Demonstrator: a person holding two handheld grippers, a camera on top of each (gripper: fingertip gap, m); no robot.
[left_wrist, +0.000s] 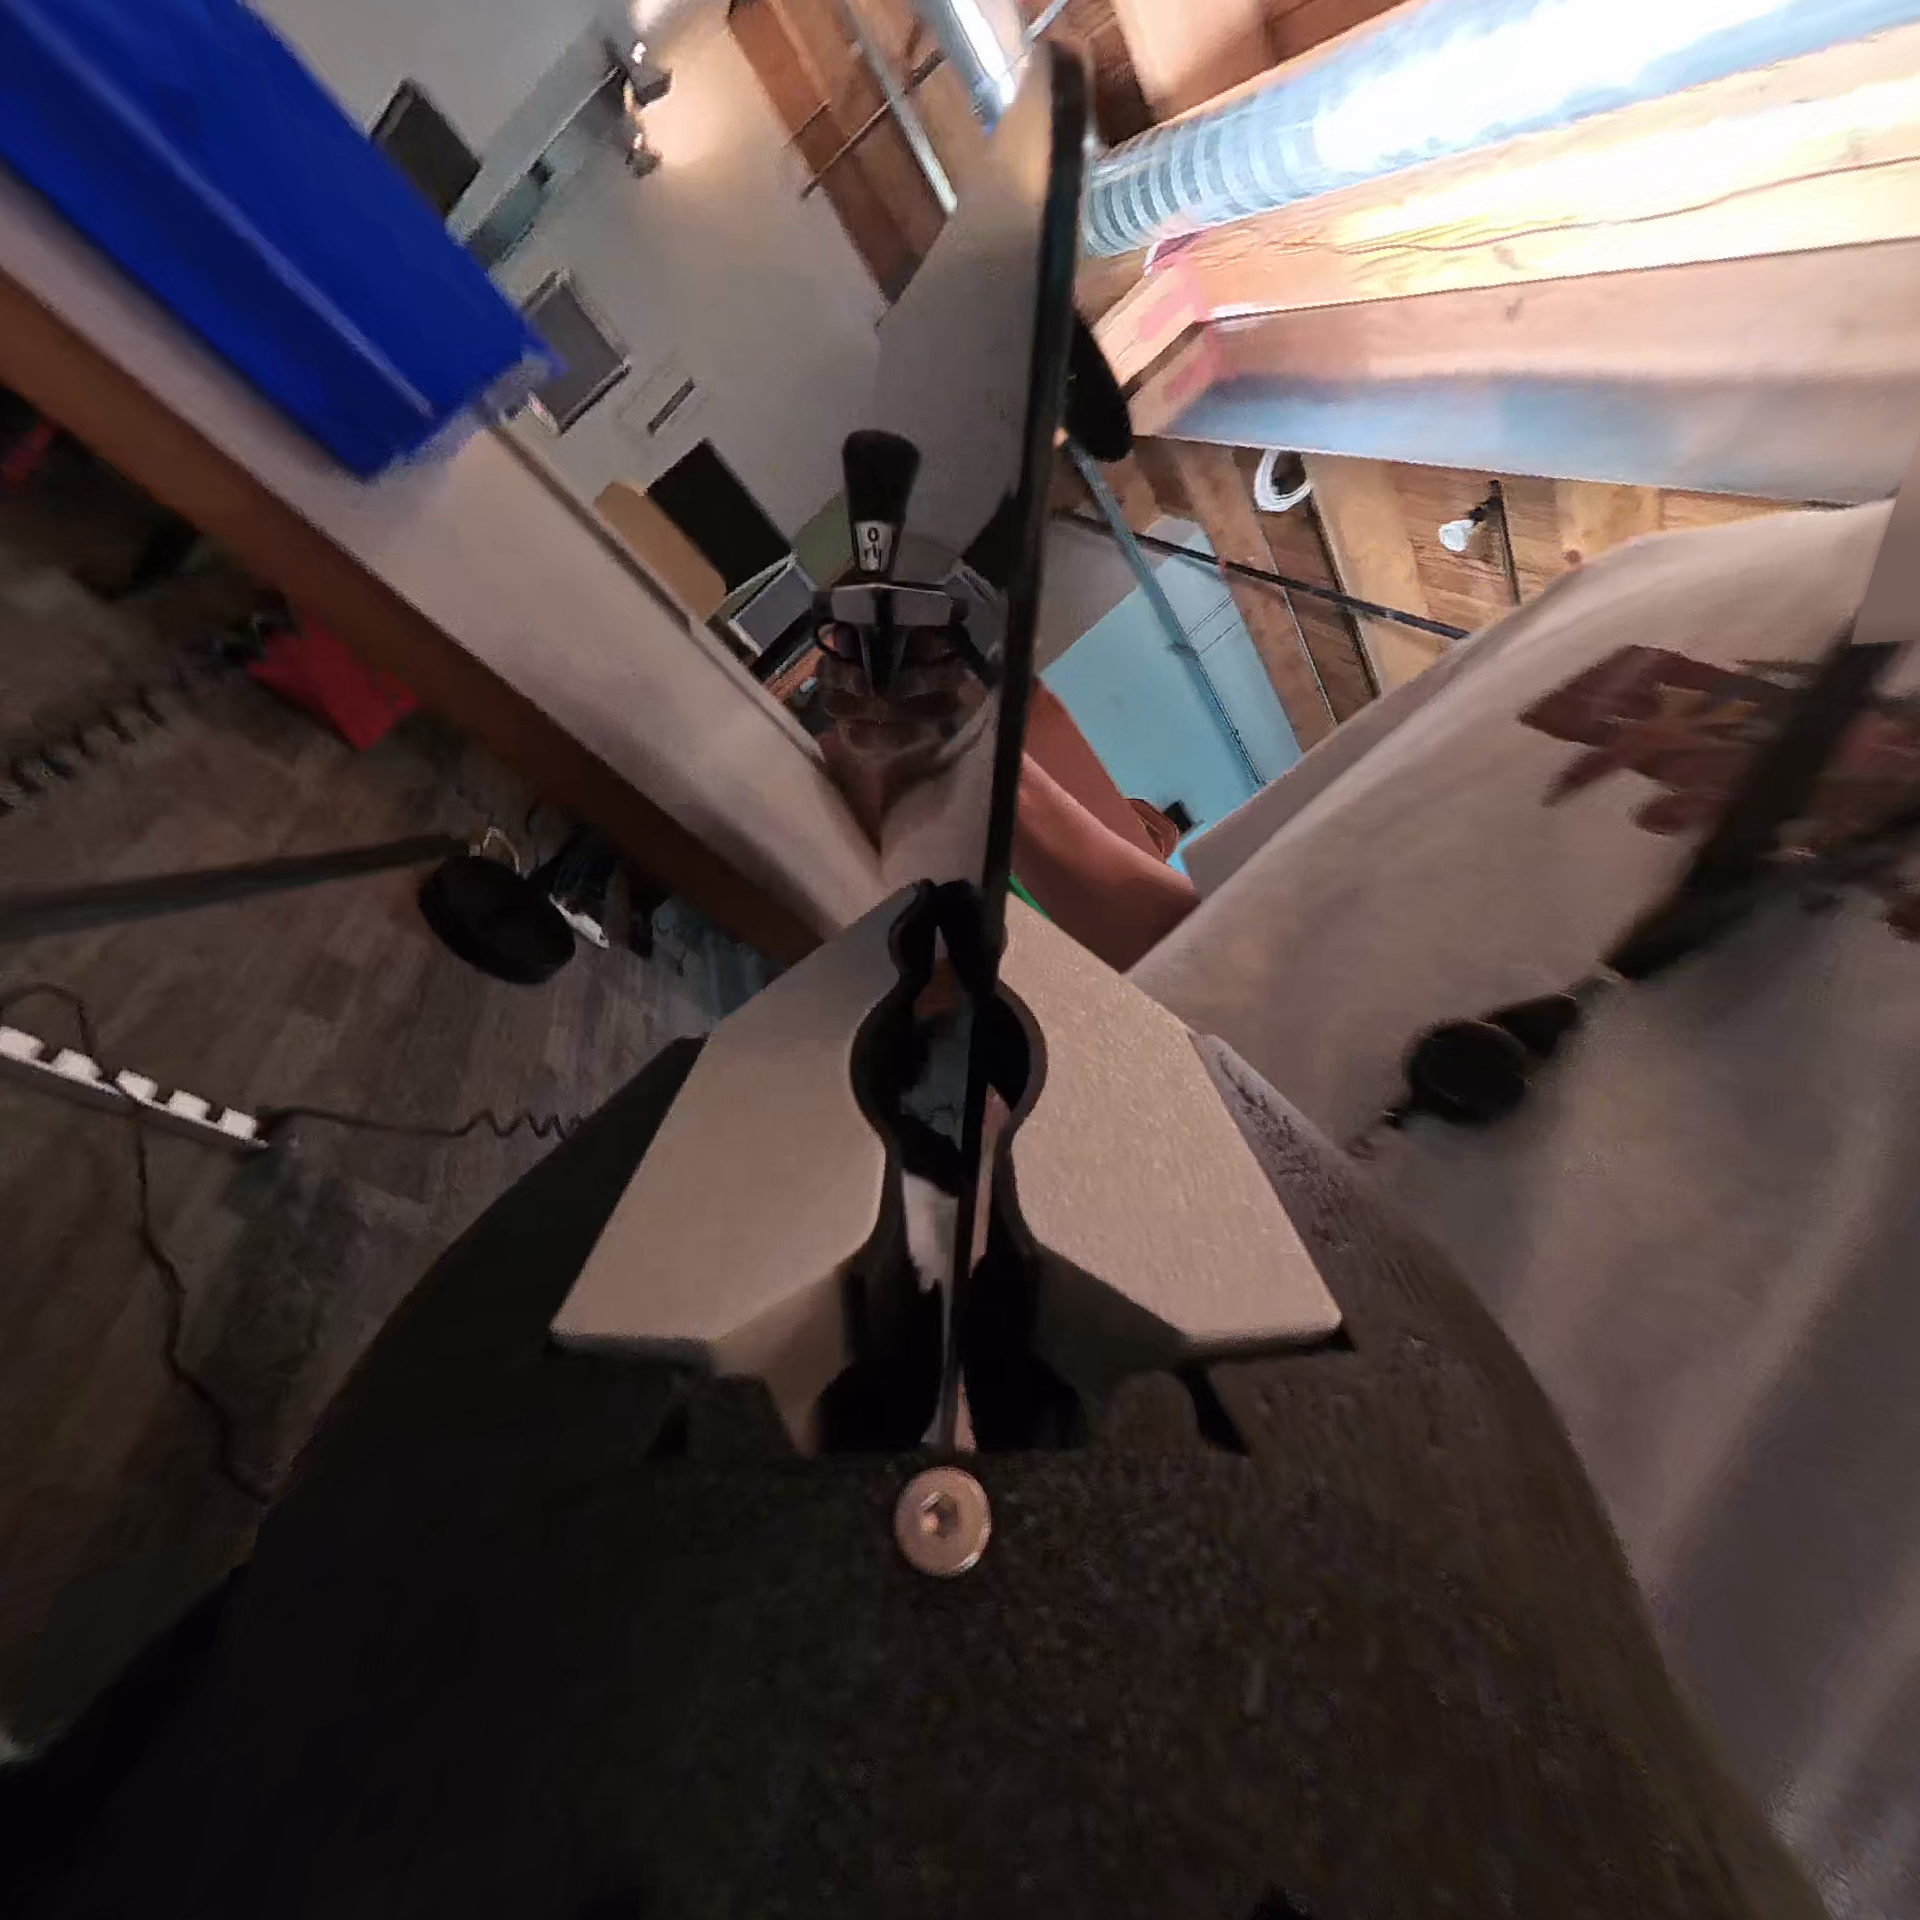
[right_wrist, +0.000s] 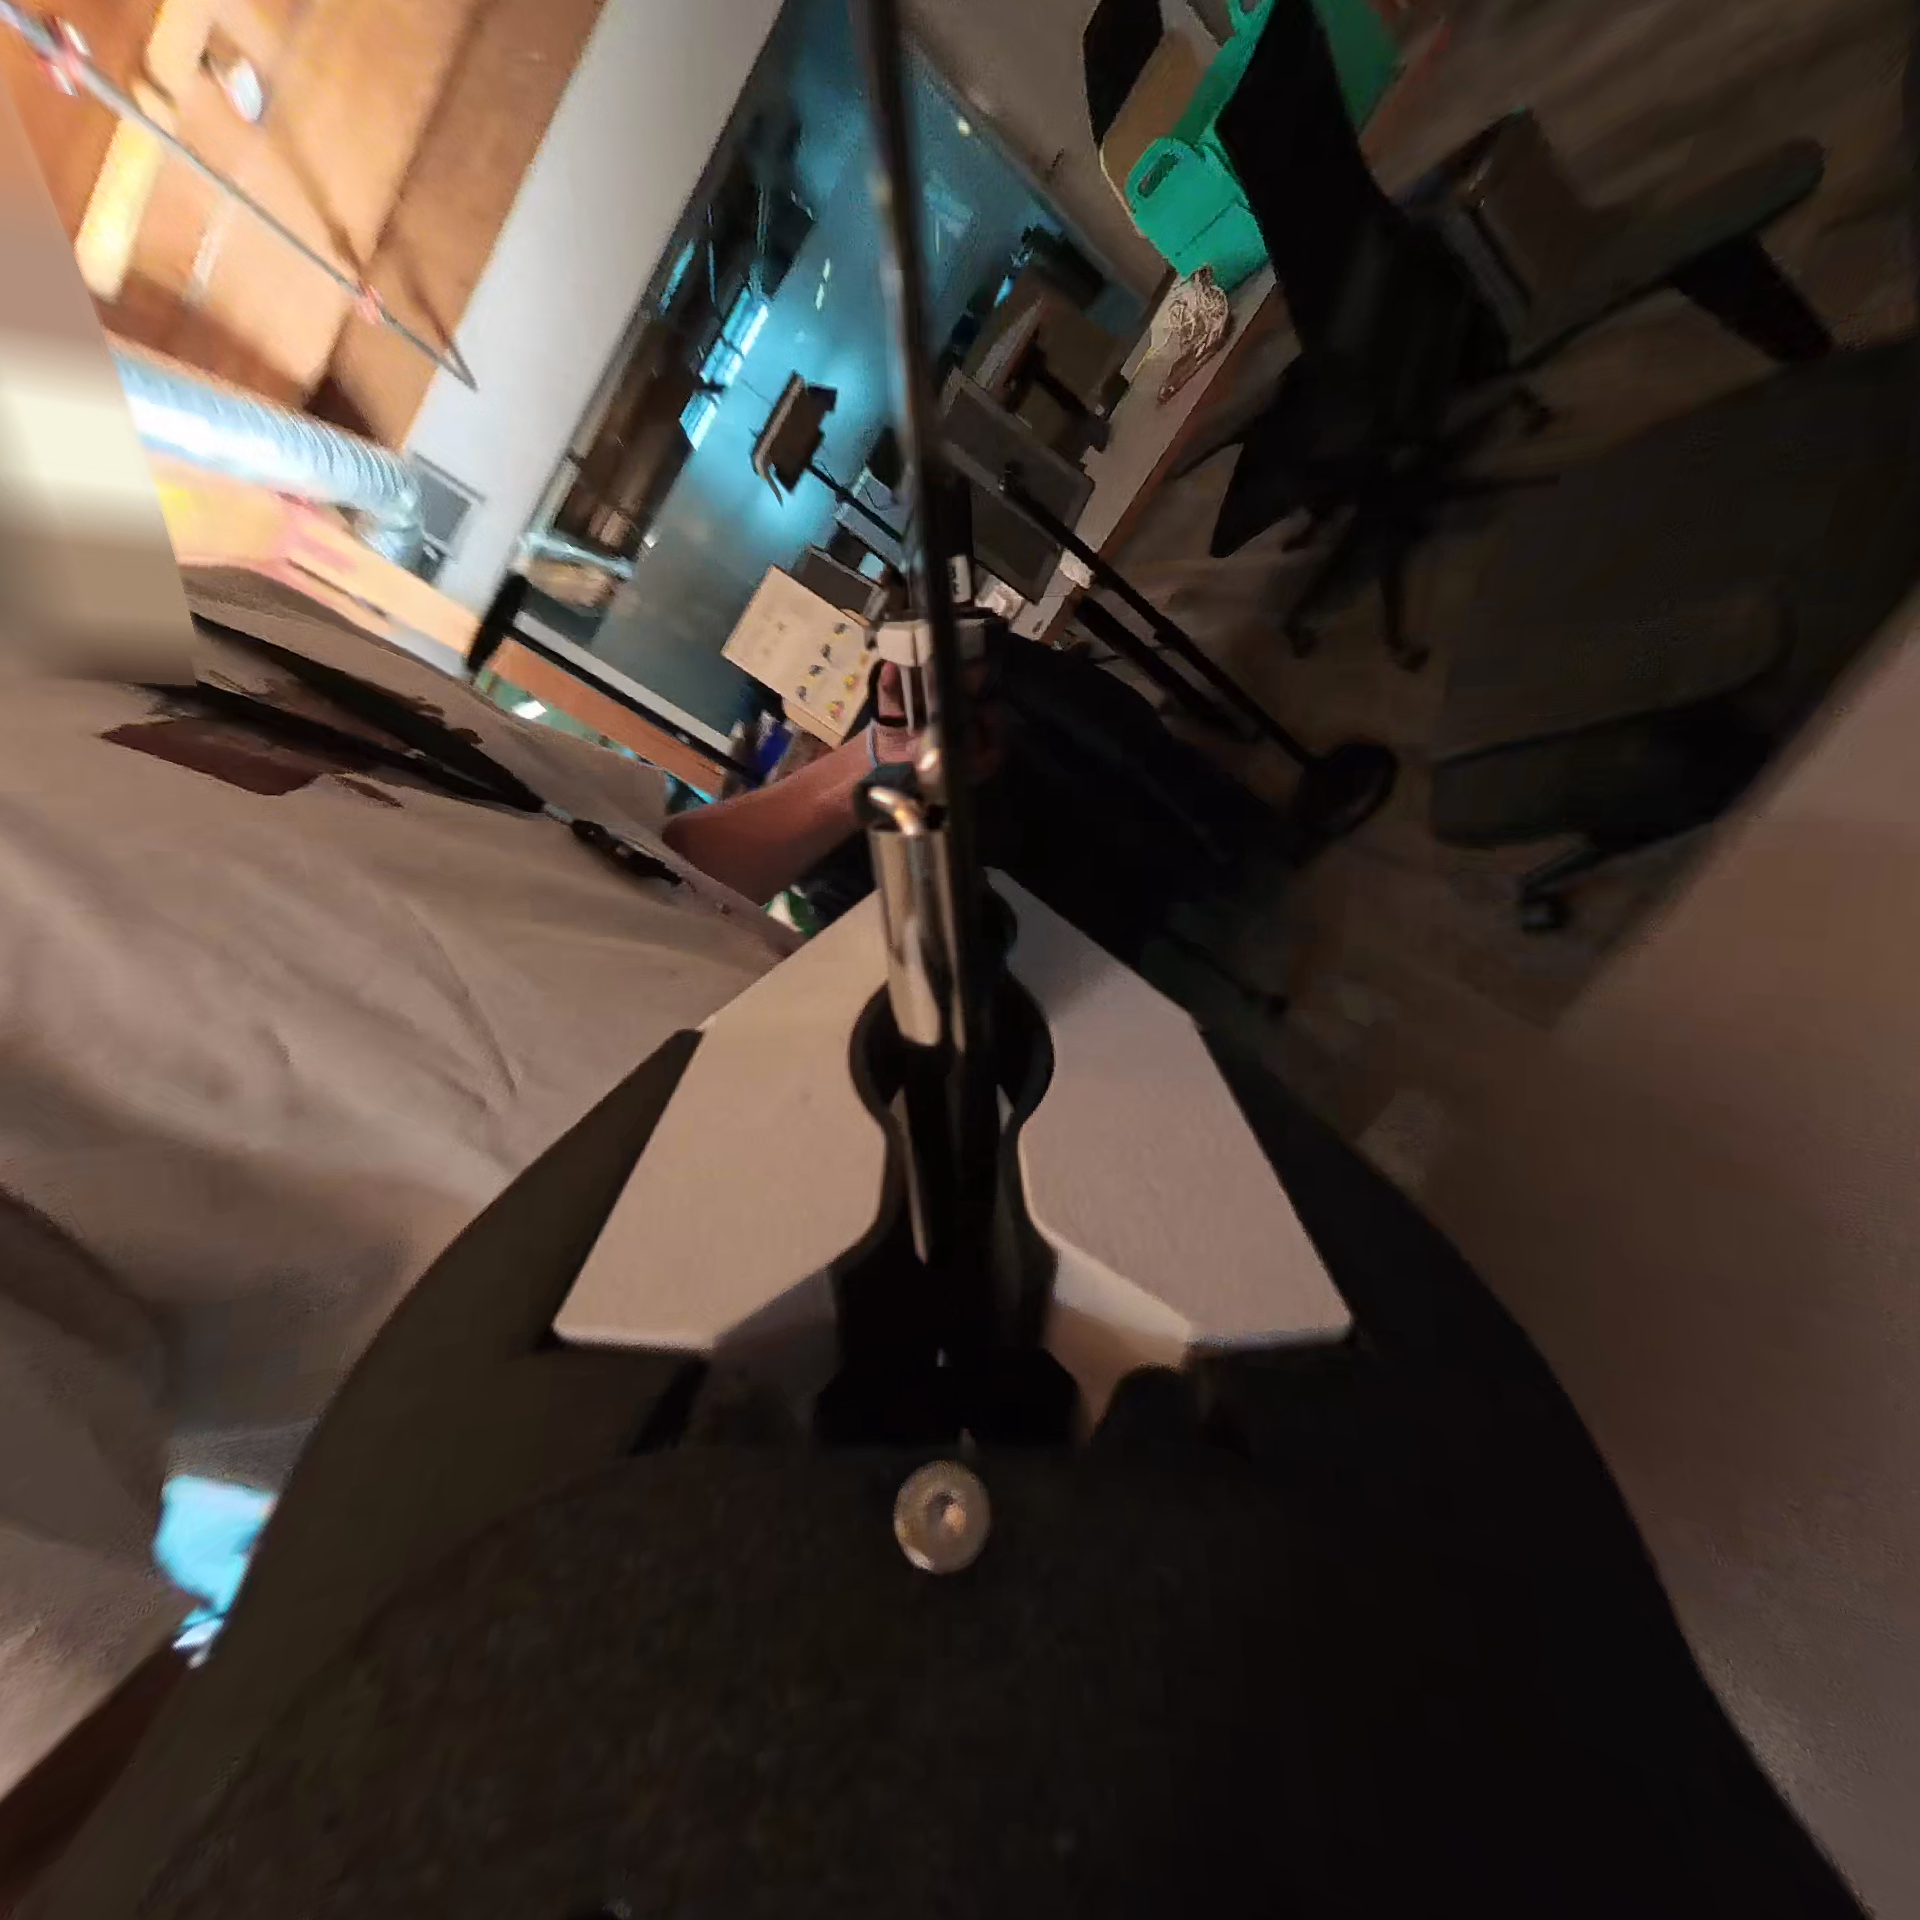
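My left gripper (left_wrist: 943, 906) is shut on a thin black strip (left_wrist: 1023, 540) seen edge-on, with a flat grey face (left_wrist: 961, 343) on its left side. The strip runs up and away from the jaws. At its far end are the other gripper (left_wrist: 883, 608) and a hand (left_wrist: 883, 717). My right gripper (right_wrist: 977, 896) is shut on the same thin black strip (right_wrist: 920, 416) and on a chrome cylinder (right_wrist: 906, 935) with a small ring at its tip. The left gripper (right_wrist: 920, 644) and a hand (right_wrist: 894, 743) show far along the strip. What the strip belongs to cannot be told.
White fabric with a brown print (left_wrist: 1558, 831) (right_wrist: 312, 987) lies close beside both grippers. A blue bin (left_wrist: 239, 208) sits on a table edge at upper left. A power strip (left_wrist: 135, 1091) and a round black base (left_wrist: 499, 925) are on the floor. Office chairs (right_wrist: 1351, 312) and a green crate (right_wrist: 1195, 197) stand beyond.
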